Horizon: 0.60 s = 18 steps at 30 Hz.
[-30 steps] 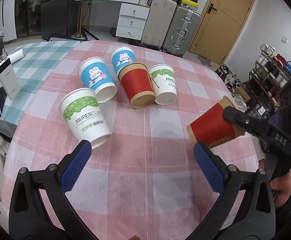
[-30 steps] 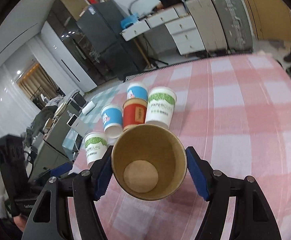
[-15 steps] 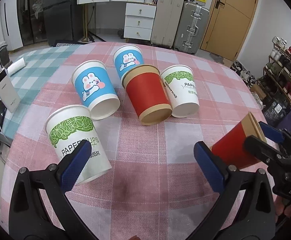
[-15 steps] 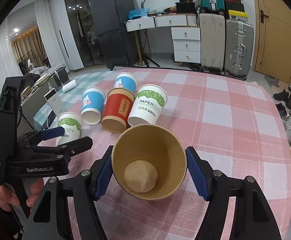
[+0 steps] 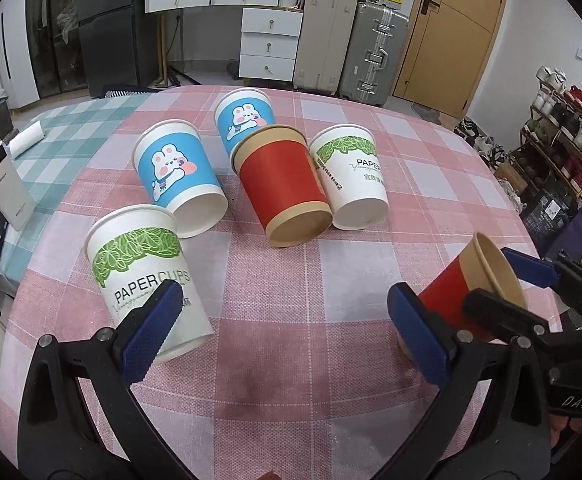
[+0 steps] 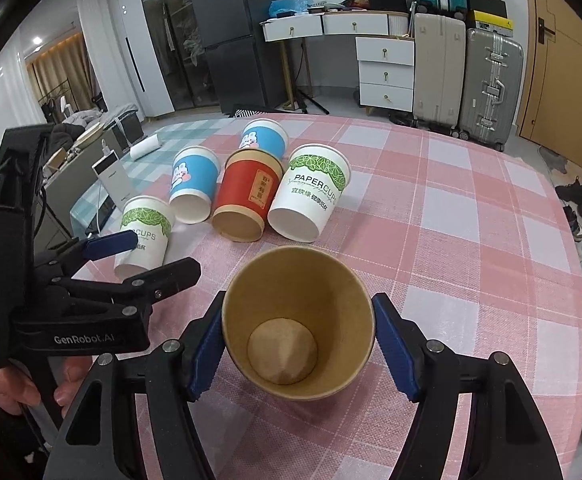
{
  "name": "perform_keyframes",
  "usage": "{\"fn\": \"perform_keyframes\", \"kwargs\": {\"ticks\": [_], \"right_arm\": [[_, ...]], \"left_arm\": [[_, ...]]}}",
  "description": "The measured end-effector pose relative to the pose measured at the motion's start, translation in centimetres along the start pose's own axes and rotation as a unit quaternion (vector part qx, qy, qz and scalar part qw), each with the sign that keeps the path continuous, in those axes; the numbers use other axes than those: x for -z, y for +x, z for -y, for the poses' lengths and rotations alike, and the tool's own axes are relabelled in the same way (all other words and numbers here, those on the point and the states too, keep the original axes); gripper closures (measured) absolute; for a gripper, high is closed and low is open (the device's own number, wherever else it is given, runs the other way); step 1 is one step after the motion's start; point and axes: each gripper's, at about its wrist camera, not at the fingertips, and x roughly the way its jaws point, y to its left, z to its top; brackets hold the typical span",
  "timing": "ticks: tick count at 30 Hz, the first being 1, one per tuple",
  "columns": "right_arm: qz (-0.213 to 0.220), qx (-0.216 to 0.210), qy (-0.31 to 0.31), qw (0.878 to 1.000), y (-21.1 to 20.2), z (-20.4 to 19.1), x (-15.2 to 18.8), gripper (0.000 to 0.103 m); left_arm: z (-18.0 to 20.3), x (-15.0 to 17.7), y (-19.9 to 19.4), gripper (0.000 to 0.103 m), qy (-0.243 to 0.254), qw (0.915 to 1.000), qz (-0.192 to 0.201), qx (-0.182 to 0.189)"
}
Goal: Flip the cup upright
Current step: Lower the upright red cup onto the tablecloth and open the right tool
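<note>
My right gripper (image 6: pixel 297 342) is clamped on the red cup (image 6: pixel 297 320), its blue pads pressing opposite sides just below the rim. The mouth faces the right wrist camera, so I look down the bore to the base disc. From the left wrist view the cup (image 5: pixel 457 300) stands tilted, mouth up and leaning away from the left gripper, base low at the table (image 5: pixel 275 280); whether the base touches the cloth I cannot tell. Its long axis is thus near vertical but not yet plumb. The coming move turns on this tilt: I judge that a small roll of the right wrist, then a short descent, would seat it.

My left gripper (image 5: pixel 283 328) is spread wide and empty, hovering just beside the held cup. Five cups lie on their sides beyond. Legible writing: "PAPER CUPS" on the two green cups (image 6: pixel 311 194), with Chinese characters I cannot read; "GenRobot.AI" on the left gripper body; "DAS" on the right.
</note>
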Motion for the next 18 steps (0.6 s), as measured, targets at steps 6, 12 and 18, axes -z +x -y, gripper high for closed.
{"fn": "perform_keyframes", "kwargs": {"ticks": [6, 12, 18], "right_arm": [[-0.005, 0.006, -0.025, 1.0, 0.4, -1.0, 0.3, 0.031], [-0.005, 0.002, -0.029, 1.0, 0.7, -1.1, 0.6, 0.013], [0.017, -0.009, -0.003, 1.0, -1.4, -0.6, 1.1, 0.007]], "left_arm": [[0.2, 0.1, -0.9, 0.001, 0.0, 1.0, 0.001, 0.006], [0.4, -0.1, -2.3, 0.001, 0.004, 0.9999, 0.015, 0.002], [0.5, -0.1, -4.6, 0.001, 0.008, 0.9995, 0.031, 0.001]]}}
